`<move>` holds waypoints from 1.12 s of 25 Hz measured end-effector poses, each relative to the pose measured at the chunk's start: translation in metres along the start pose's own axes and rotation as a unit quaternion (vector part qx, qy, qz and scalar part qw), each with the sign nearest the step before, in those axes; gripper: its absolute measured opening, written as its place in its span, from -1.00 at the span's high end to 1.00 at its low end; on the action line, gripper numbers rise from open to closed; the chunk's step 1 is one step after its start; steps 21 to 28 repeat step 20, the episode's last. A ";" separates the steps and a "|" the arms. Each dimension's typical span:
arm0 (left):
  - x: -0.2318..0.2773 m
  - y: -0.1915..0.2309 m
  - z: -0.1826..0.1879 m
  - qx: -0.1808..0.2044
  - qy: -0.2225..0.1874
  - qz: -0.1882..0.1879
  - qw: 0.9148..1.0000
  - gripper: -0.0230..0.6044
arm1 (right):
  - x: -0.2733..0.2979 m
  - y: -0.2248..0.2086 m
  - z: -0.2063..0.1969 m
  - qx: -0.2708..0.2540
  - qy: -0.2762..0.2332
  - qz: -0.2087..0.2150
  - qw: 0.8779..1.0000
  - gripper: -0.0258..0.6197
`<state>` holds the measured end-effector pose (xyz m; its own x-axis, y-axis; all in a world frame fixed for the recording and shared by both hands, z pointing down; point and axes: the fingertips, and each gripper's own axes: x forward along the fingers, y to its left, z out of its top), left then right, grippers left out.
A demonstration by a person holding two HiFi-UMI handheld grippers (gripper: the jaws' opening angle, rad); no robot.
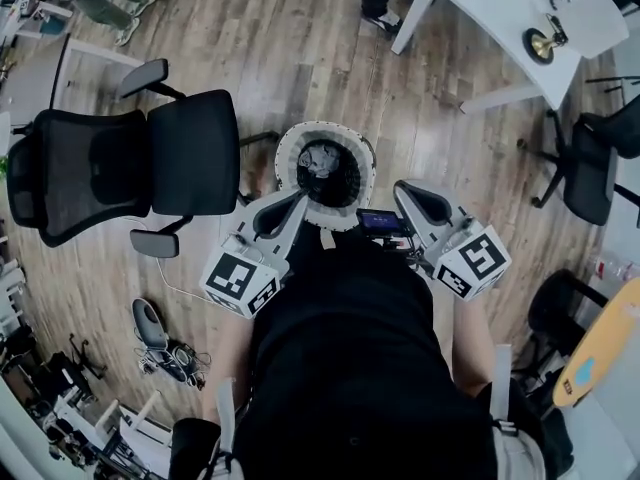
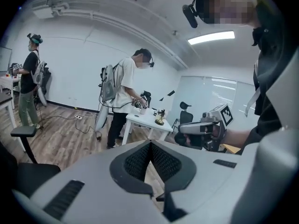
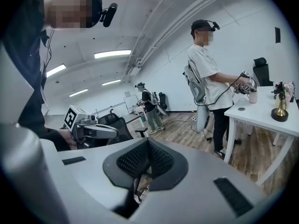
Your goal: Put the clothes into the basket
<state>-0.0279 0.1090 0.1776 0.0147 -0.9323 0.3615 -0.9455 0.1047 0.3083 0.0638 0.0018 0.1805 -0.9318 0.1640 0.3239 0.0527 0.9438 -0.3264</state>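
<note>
On the wooden floor (image 1: 250,28), just right of the black office chair (image 1: 130,163), the basket (image 1: 283,163) stands with dark clothes (image 1: 322,166) inside; no other garment shows near it. Left gripper (image 1: 283,211) and right gripper (image 1: 418,200) hang at its near rim, jaws clenched on nothing. Judged: loading essentially complete.

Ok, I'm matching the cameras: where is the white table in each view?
Head view: table in the top right corner.
Left gripper view: centre, in the mid-distance.
Right gripper view: right edge.
Shared landmark: the gold ornament on it.
</note>
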 end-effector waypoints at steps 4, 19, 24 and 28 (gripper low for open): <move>-0.002 -0.008 0.006 0.006 -0.003 -0.008 1.000 0.89 | -0.001 0.007 0.005 -0.004 -0.006 -0.001 1.000 0.87; -0.001 -0.019 -0.001 0.011 -0.001 -0.022 1.000 0.89 | -0.008 0.020 0.003 -0.029 -0.005 -0.002 1.000 0.88; -0.001 -0.019 -0.001 0.010 -0.002 -0.021 1.000 0.89 | -0.008 0.020 0.004 -0.030 -0.005 -0.004 1.000 0.88; -0.001 -0.019 -0.001 0.010 -0.002 -0.021 1.000 0.89 | -0.008 0.020 0.004 -0.030 -0.005 -0.004 1.000 0.88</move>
